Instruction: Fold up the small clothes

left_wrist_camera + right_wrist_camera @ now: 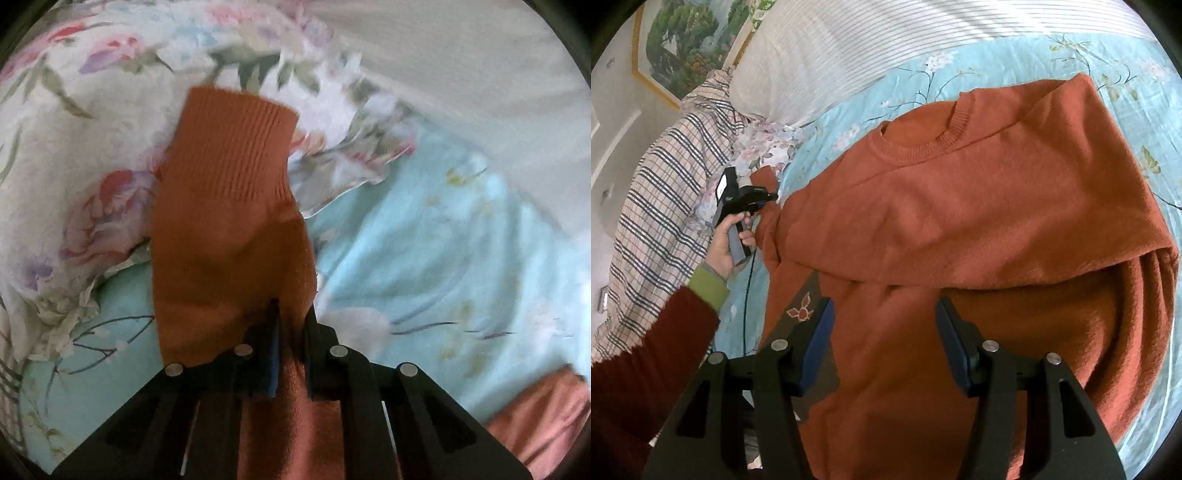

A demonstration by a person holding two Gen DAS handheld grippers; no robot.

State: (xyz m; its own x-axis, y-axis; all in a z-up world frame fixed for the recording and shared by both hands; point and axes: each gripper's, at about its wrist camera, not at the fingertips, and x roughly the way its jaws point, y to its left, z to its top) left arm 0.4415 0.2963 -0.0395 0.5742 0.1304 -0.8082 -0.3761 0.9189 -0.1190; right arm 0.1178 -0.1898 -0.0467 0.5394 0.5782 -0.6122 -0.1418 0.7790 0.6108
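On the pale blue flowered bedsheet (849, 122) lies my rust-orange sweater (979, 206), neck ribbing toward the striped white pillow (849, 40), one side folded across its body. My left gripper (291, 310) pinches the sweater's sleeve (229, 206), whose ribbed cuff points ahead toward a crumpled floral quilt (74, 155). My right gripper (884, 314) hovers over the sweater's lower part with its fingers spread wide, gripping nothing. Beside the pillow lies a plaid cloth (665, 177).
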